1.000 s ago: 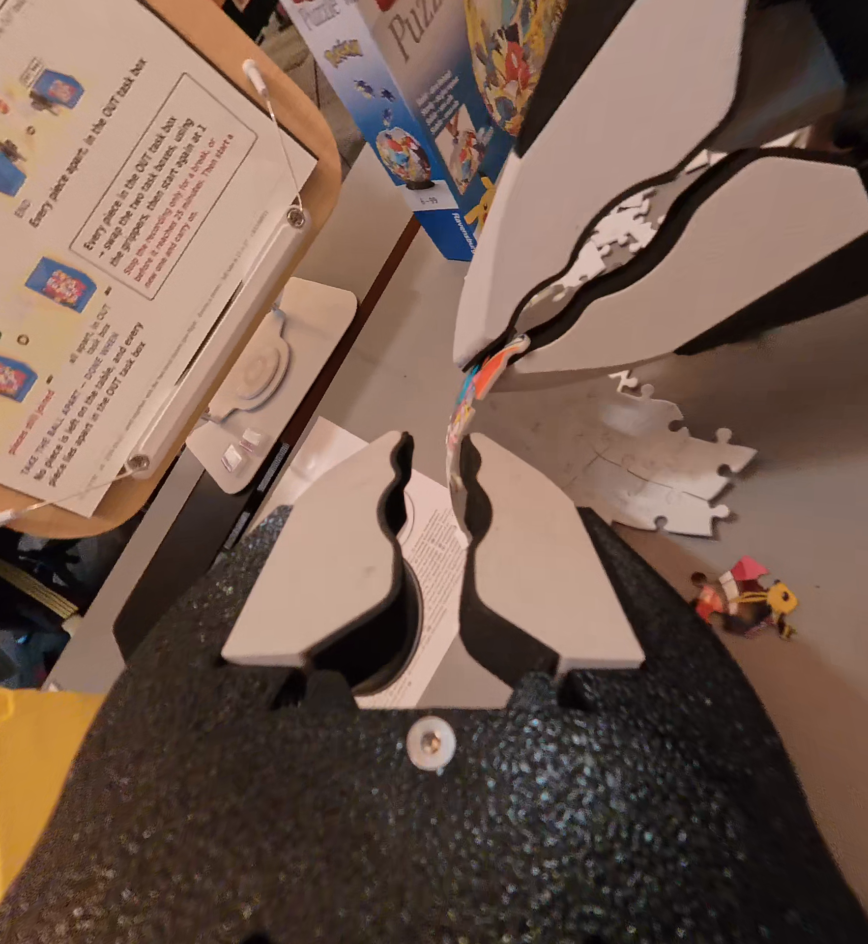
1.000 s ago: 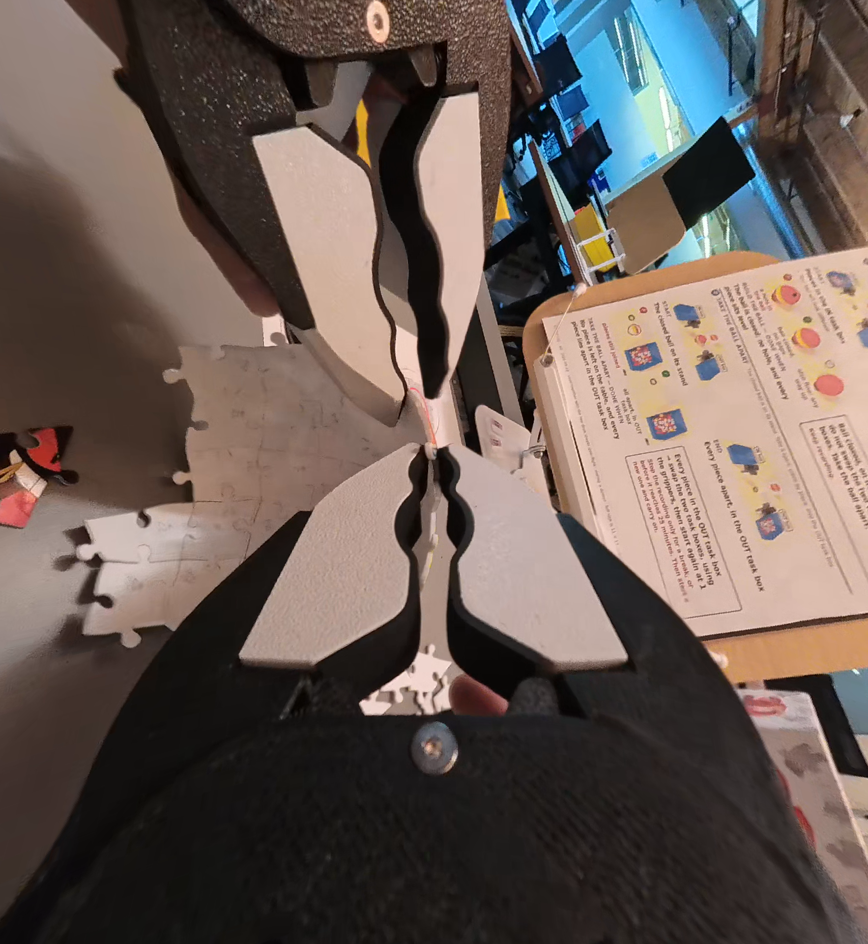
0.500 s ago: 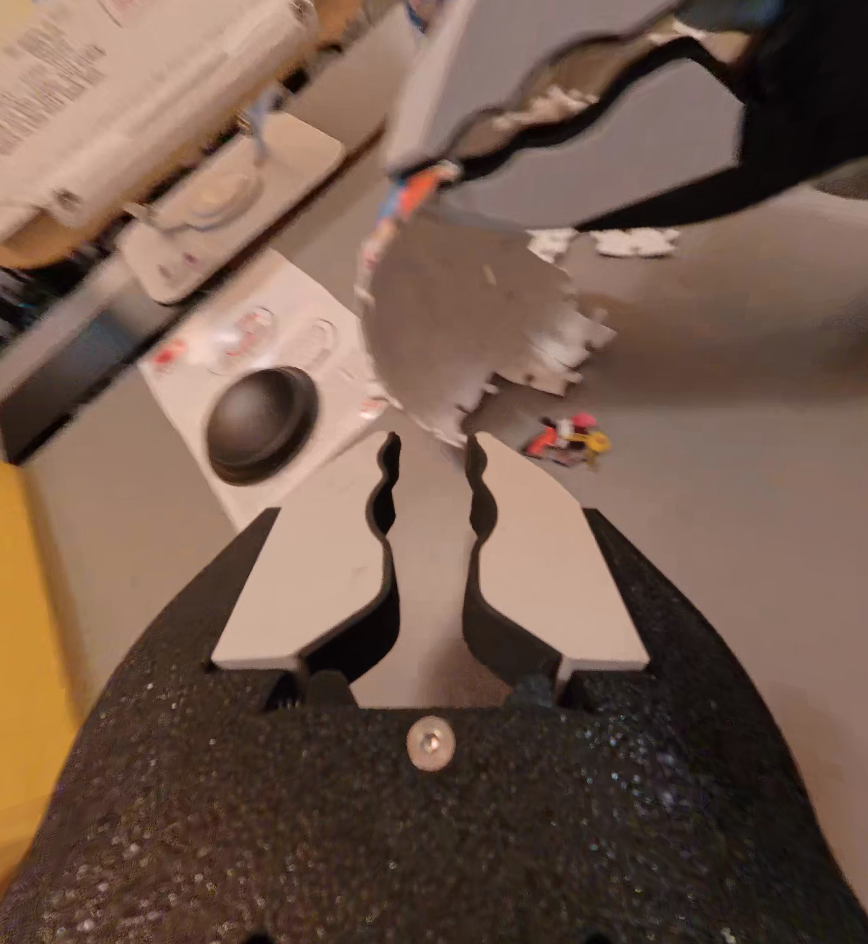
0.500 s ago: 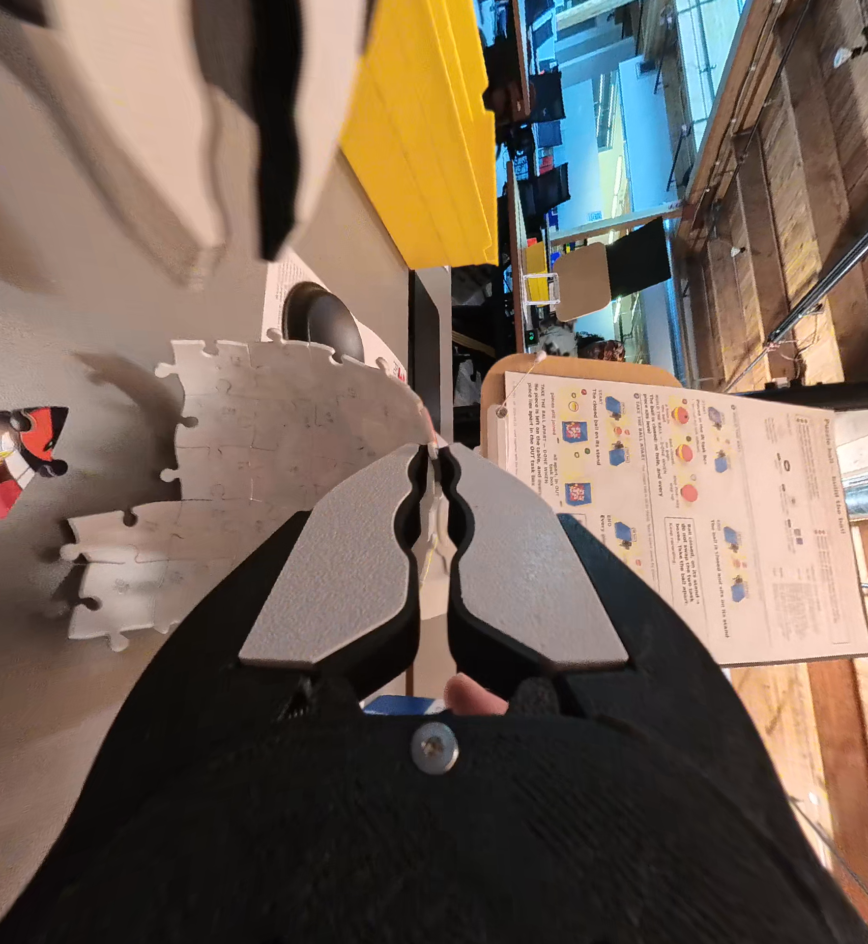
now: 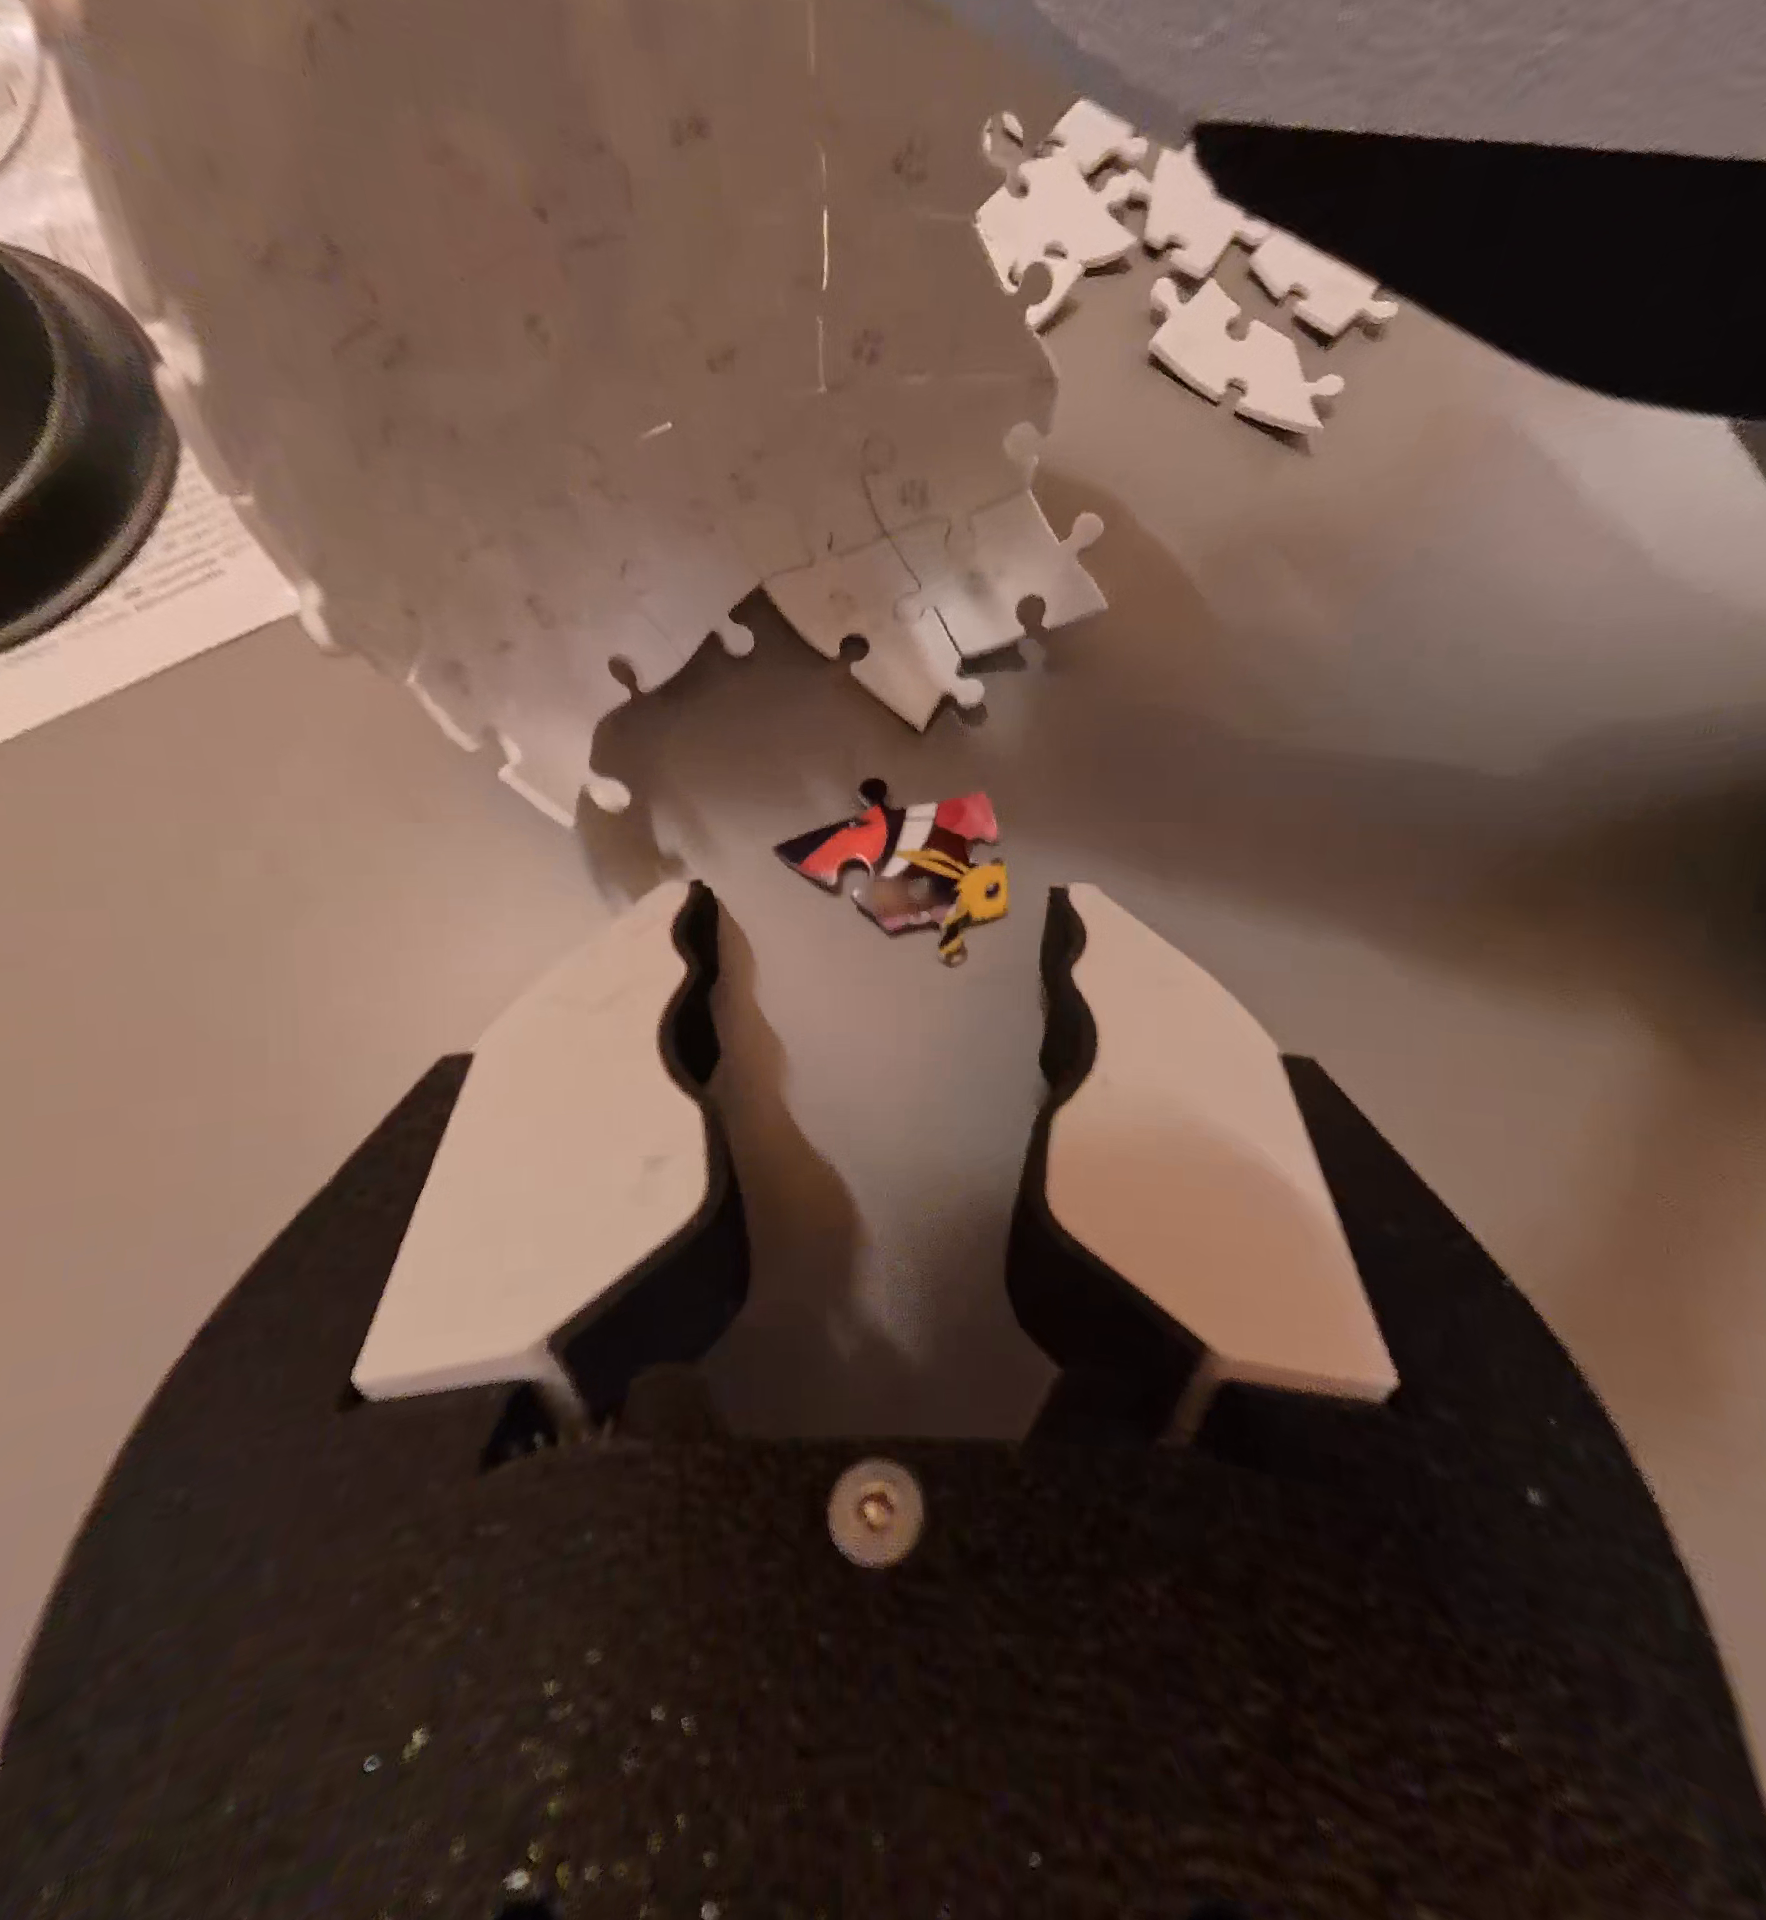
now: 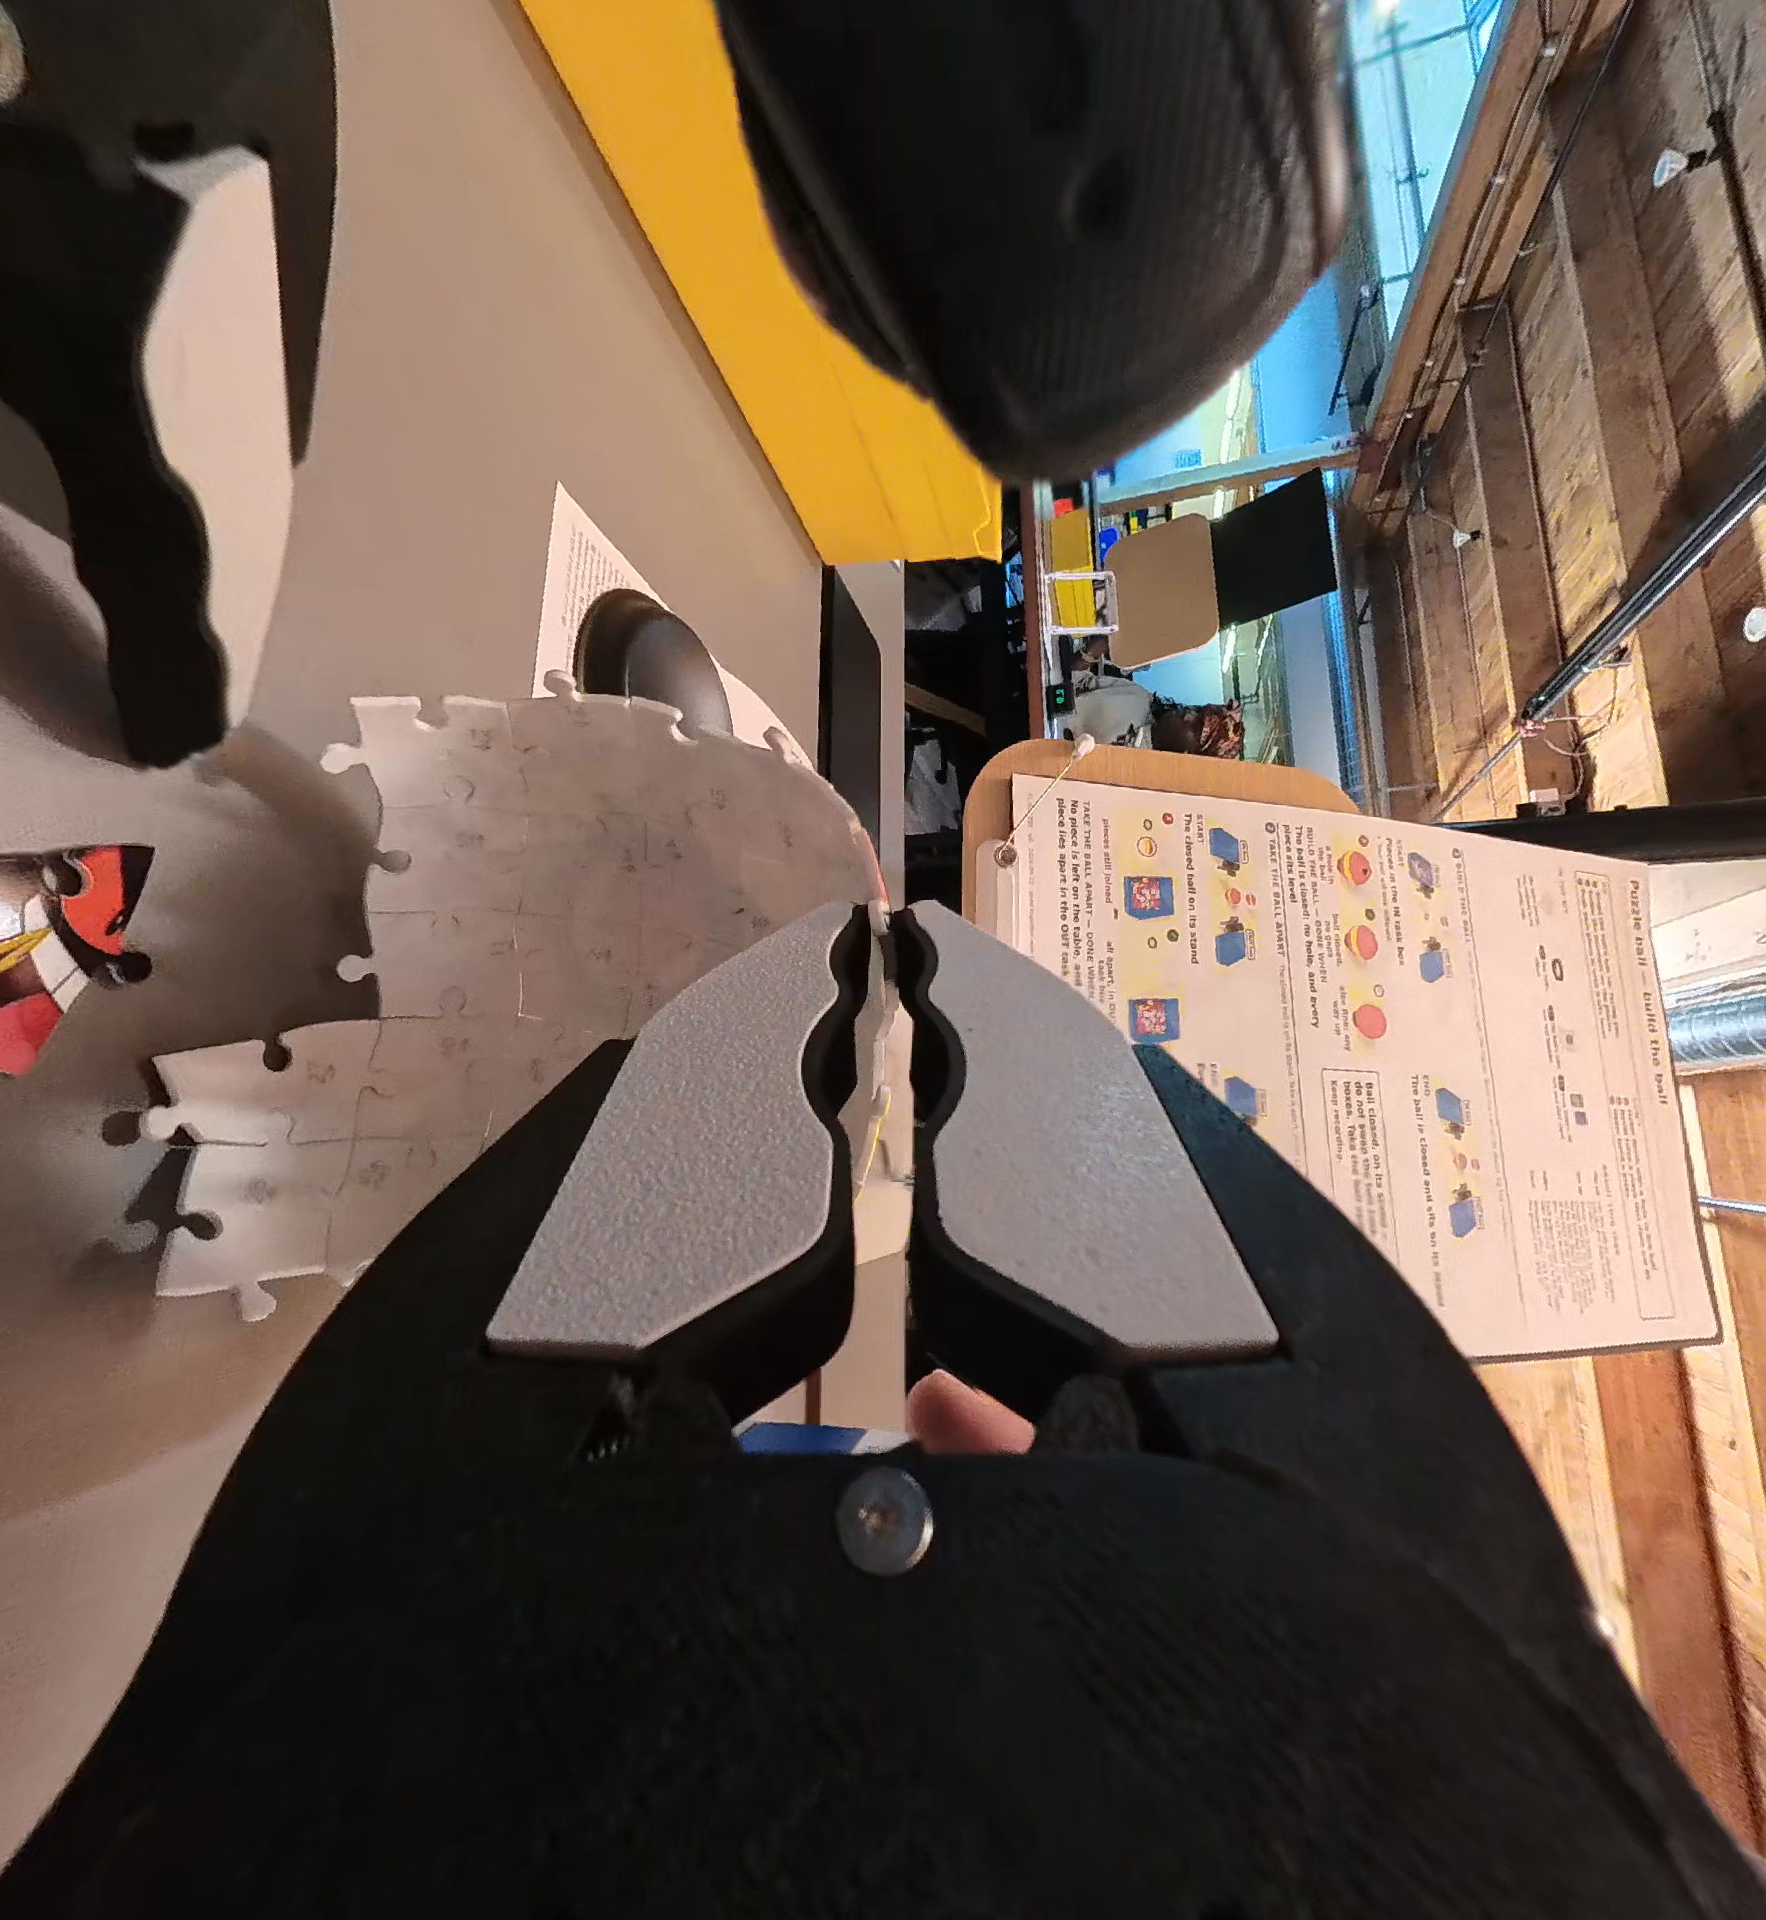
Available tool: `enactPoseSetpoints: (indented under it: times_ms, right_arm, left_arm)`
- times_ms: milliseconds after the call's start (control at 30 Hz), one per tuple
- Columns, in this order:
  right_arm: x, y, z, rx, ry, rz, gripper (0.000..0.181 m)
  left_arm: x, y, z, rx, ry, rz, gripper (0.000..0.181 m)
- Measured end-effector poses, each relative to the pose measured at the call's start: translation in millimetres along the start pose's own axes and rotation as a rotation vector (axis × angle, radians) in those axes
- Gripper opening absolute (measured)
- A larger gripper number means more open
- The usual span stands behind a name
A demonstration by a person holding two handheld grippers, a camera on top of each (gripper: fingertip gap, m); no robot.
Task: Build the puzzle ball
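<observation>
Two tongs work here: the left tongs (image 5: 879,904) gape wide and empty just short of the coloured piece (image 5: 900,868) on the desk (image 5: 235,987). Beyond that piece, the right tongs (image 6: 891,920) pinch the shell section (image 6: 567,935) by its rim; its joints could pop, judging by that thin edge hold.

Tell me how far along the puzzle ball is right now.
Partly done: a curved shell of joined pieces exists, its edges open and jagged. In hand: the right tongs are shut on that shell's rim, holding it above the table. The left tongs are open over a small coloured cluster. Left: that cluster, the loose white pieces, and the black stand, which holds nothing.
</observation>
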State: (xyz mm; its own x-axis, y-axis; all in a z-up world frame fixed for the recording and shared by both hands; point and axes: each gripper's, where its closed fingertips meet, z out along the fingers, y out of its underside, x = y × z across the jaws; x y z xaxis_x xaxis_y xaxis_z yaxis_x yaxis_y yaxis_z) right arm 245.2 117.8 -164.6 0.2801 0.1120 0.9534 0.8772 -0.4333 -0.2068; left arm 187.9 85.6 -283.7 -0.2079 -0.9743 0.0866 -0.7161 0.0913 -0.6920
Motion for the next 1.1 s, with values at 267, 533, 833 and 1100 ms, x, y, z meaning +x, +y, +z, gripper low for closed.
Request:
enactPoseSetpoints:
  times_ms: [267, 533, 833, 1100]
  right_arm:
    - [1, 5, 0, 0.014, 0.001, 0.035, 0.004]
    - [1, 6, 0, 0.026, -0.001, 0.054, 0.004]
    - [0, 4, 1, 0.036, -0.007, 0.062, 0.004]
    - [0, 6, 1, 0.041, -0.014, 0.071, 0.004]
  left_arm:
    - [6, -6, 10, -0.01, -0.018, 0.094, 0.043]
    - [-1, 5, -6, -0.001, -0.014, 0.16, 0.042]
    - [27, 24, -73, 0.025, 0.637, -0.505, 0.042]
    - [-29, 10, -120, 0.311, 0.989, -1.136, 0.042]
